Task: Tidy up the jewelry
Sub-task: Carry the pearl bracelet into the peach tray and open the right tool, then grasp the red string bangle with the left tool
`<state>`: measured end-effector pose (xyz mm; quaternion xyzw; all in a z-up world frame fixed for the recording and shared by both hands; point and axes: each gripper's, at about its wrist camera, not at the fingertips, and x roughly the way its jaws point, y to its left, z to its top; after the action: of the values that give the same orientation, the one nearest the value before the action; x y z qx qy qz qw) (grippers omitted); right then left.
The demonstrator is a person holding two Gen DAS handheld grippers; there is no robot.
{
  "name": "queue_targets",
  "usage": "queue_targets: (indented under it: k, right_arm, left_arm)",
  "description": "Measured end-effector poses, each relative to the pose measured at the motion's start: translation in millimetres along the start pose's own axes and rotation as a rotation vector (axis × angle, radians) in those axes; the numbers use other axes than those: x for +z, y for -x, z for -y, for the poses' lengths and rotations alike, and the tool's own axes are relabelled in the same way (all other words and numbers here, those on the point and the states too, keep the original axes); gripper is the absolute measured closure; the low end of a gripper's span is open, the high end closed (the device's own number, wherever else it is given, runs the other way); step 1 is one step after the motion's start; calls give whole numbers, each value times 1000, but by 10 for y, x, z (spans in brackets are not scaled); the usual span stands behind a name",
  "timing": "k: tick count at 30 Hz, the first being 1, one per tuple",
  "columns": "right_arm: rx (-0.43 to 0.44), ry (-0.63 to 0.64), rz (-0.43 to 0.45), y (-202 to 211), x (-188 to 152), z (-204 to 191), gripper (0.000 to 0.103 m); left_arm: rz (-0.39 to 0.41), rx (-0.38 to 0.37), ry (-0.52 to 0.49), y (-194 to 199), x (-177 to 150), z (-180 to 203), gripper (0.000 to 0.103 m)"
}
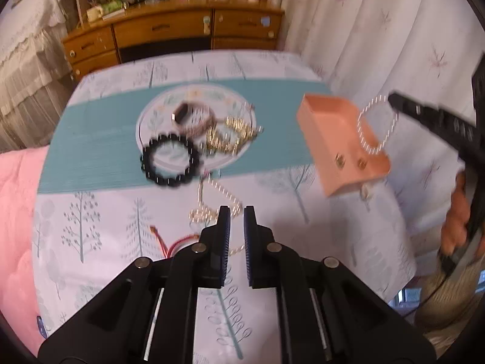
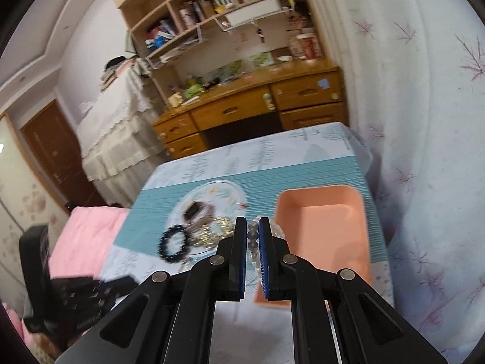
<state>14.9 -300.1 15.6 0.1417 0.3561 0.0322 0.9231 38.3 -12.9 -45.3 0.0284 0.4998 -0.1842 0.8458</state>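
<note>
A round glass plate (image 1: 151,118) on a teal mat holds a black bead bracelet (image 1: 169,160), gold chains (image 1: 227,135) and a brown bracelet (image 1: 194,118). A pearl chain (image 1: 212,200) and a red cord (image 1: 178,241) lie on the cloth before my left gripper (image 1: 236,221), which hangs above them with its jaws nearly closed and empty. My right gripper (image 2: 253,230) is shut on a clear bead bracelet (image 2: 252,239), seen dangling (image 1: 377,124) over the pink tray (image 1: 336,139), which holds small gold earrings (image 1: 341,160). The tray also shows in the right wrist view (image 2: 327,221).
The jewelry lies on a tree-patterned cloth (image 1: 106,221). A pink quilt (image 1: 15,200) lies at the left. A wooden desk with drawers (image 1: 169,30) stands behind. A white curtain (image 1: 379,30) hangs at the right.
</note>
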Motion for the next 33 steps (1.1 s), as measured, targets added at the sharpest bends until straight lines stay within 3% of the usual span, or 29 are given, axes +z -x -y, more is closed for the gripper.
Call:
queue_targets:
  k: [2,4,5,11,14,21,27,33]
  right_arm:
    - [-41,-7,-7,-95,35,90,95]
    - [-88,-12,-15,-223,51,179,95]
    - [-118,-14,-18,-309,55,231,95]
    - [-238,-12,-65,-777,9,378,93]
    - [-199,-22,-116,-921,-77,391,83]
    - [-107,69,-174,-850,-408,29,83]
    - [-38,171,-223,-755,-786,-357,83]
    - [-4,209,-276,-783,-1074,-559,83]
  left_arm:
    - [-38,-17,-10,-121,-114,-53,81]
    - [-71,-29,-23,-232,-229,-114,58]
    - [-82,-31,-29,-274,-288,-140,57]
    - [-118,-47,-71,-379,-530,-227,57]
    - [-121,-27,-127,-404,-568,-169,57]
    - [-168,10,-198,-601,-589,-98,58]
    - [-195,11,-155,-735,-571,-204,73]
    - [-193,31,-158,-776,-543,-207,81]
